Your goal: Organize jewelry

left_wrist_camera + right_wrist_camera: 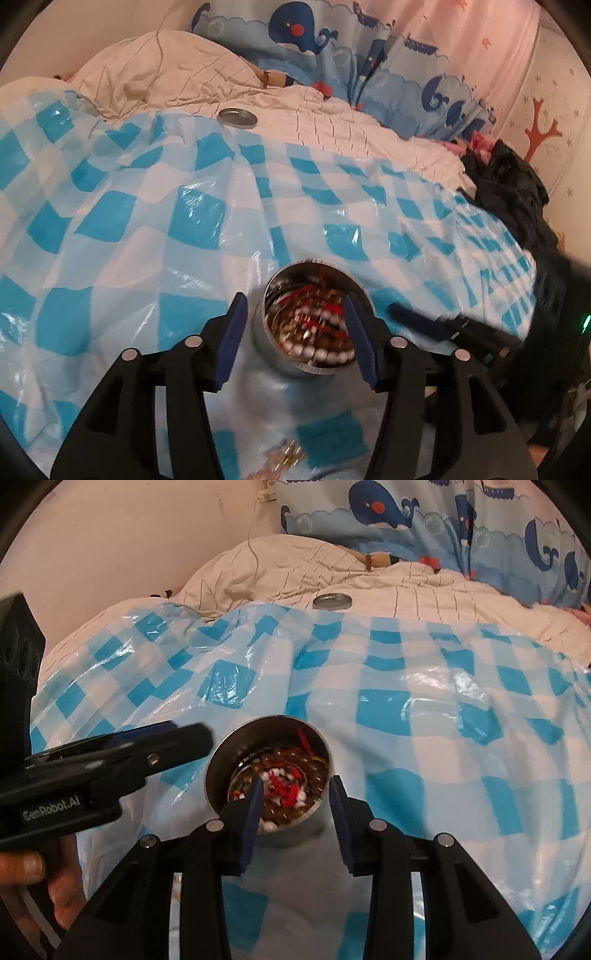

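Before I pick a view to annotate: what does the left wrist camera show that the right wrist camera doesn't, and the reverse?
Only the left wrist view shows the dark clothes pile at the bed's right edge and a few loose beads below the fingers. Only the right wrist view shows the person's hand holding the left gripper. Both show the open round tin filled with jewelry, its lid lying far off, and the blue checkered plastic sheet.
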`<state>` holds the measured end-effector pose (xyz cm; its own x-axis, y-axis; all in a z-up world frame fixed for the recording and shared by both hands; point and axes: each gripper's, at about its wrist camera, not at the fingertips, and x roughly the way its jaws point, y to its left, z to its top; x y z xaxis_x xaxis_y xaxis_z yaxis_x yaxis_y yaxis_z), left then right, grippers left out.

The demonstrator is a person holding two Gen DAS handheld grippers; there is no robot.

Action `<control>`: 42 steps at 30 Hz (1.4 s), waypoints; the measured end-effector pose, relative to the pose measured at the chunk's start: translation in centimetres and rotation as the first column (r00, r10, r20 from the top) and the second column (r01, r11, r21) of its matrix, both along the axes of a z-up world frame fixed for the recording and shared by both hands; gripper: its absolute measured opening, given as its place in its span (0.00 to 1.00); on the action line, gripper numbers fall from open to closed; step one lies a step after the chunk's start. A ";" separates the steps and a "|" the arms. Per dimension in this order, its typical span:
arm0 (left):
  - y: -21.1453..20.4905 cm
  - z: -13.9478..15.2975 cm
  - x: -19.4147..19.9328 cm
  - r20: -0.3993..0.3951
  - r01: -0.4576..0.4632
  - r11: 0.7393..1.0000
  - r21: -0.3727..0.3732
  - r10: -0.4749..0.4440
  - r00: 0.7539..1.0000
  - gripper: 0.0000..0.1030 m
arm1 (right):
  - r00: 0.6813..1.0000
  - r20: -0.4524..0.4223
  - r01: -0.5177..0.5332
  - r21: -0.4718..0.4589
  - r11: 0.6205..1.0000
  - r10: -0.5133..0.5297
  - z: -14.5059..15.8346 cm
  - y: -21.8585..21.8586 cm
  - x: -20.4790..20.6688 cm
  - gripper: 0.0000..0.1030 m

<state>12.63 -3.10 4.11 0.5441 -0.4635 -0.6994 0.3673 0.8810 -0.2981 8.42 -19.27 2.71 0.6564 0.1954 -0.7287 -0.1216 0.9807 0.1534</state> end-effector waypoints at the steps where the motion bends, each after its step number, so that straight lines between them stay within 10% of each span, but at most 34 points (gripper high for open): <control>1: 0.2 -0.1 -0.4 -0.005 0.015 1.000 0.021 -0.015 1.000 0.55 | 1.000 -0.002 0.003 -0.002 1.000 -0.003 0.4 -0.4 -0.8 0.38; 15: -0.6 -5.2 -6.8 -0.104 0.236 0.910 0.341 -0.213 0.971 0.62 | 0.961 -0.178 -0.204 0.049 0.978 0.209 -3.3 3.0 -9.1 0.61; 20: 0.1 -6.0 -7.1 -0.133 0.250 0.910 0.331 -0.217 0.967 0.60 | 0.954 -0.202 -0.216 0.040 0.976 0.220 -3.8 3.7 -9.3 0.62; 24: 1.4 -5.9 -6.7 -0.154 0.243 0.924 0.296 -0.205 0.967 0.09 | 0.943 -0.138 -0.299 0.037 0.953 0.302 -2.8 5.0 -10.2 0.84; 30: 1.8 -4.2 -6.7 -0.123 0.242 0.945 0.221 -0.219 0.968 0.07 | 0.928 -0.146 -0.355 -0.067 0.932 0.343 -4.0 7.3 -10.8 0.83; 32: 2.0 -3.4 -6.6 -0.106 0.233 0.954 0.189 -0.216 0.971 0.06 | 0.922 -0.177 -0.361 -0.065 0.930 0.345 -4.8 7.4 -10.7 0.64; 42: 2.2 -0.2 -5.9 -0.041 0.203 0.974 0.100 -0.199 0.979 0.07 | 0.954 -0.080 -0.291 -0.010 0.957 0.290 -2.4 5.4 -9.9 0.64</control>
<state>6.73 -0.85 3.86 0.4247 -0.4855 -0.7642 0.5321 0.8167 -0.2232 -1.45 -13.90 0.27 0.5155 0.3530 -0.7808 -0.3905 0.9078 0.1527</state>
